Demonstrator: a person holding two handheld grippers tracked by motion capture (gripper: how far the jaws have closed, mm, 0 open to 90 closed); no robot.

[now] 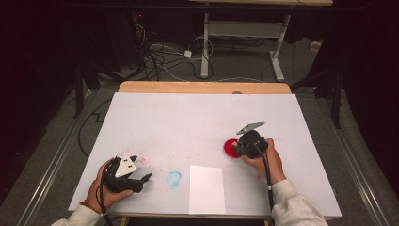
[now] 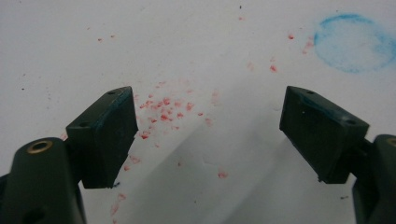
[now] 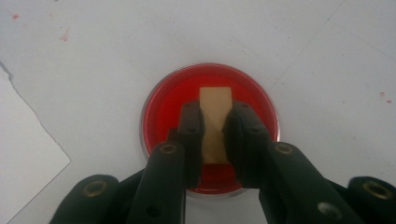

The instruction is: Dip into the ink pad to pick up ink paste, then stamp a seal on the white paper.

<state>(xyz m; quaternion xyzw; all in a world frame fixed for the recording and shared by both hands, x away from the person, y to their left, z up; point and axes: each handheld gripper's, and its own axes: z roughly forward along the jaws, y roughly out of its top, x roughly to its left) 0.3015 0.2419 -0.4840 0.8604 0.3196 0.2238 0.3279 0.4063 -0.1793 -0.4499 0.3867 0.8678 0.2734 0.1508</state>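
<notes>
A shallow round dish of red paint (image 3: 210,93) sits on the white table cover (image 1: 197,122) at the right. My right gripper (image 3: 215,112) is shut on a tan wooden stick (image 3: 215,107), whose flat end reaches over the red paint. In the high view the right gripper (image 1: 241,149) hangs over the red dish (image 1: 230,147). At the table's front left my left gripper (image 1: 145,178) is open, its jaws wide apart, empty, just above the cover. A blue paint ring (image 2: 353,42) lies beyond its right jaw.
A white sheet of paper (image 1: 206,189) lies at the front middle, with the blue ring (image 1: 173,178) to its left. Red paint specks (image 2: 163,109) dot the cover under the left gripper. The wooden table edge (image 1: 202,87) shows at the back; cables lie on the floor beyond.
</notes>
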